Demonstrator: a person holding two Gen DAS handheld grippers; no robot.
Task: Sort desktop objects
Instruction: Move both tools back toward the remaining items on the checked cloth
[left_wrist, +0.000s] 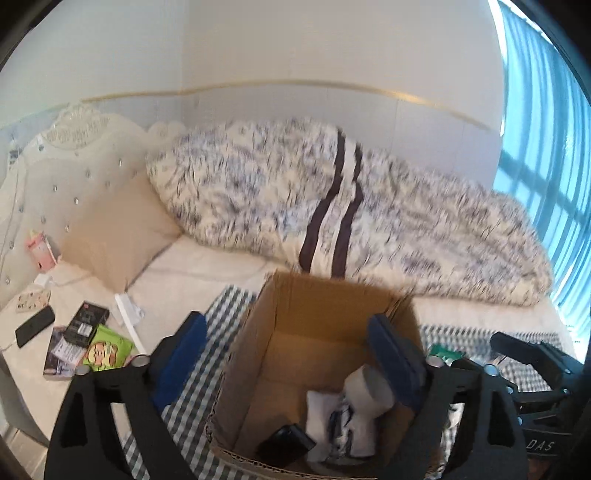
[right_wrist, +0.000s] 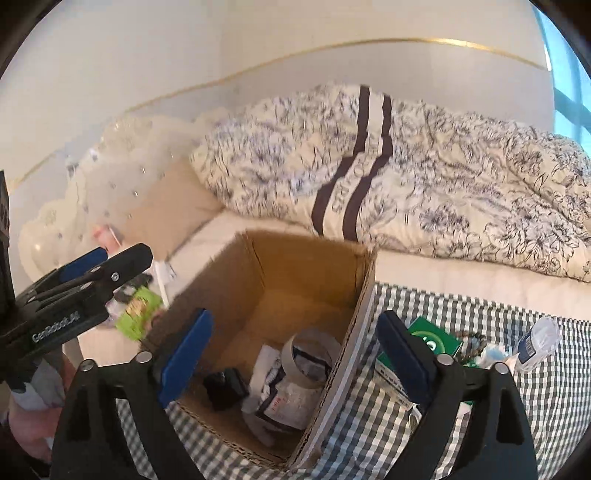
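Note:
An open cardboard box stands on a checked cloth on the bed. Inside it lie a tape roll, a white printed packet and a small black object. My left gripper hovers open over the box, its blue pads astride the left wall, nothing between them. My right gripper is also open and empty, straddling the right wall of the box. To the right of the box, a green carton and a small clear bottle rest on the cloth.
A bedside table at left carries a phone, a black box, a booklet and a green snack bag. A flowered duvet and beige pillow fill the bed behind the box. A hand holds the left gripper.

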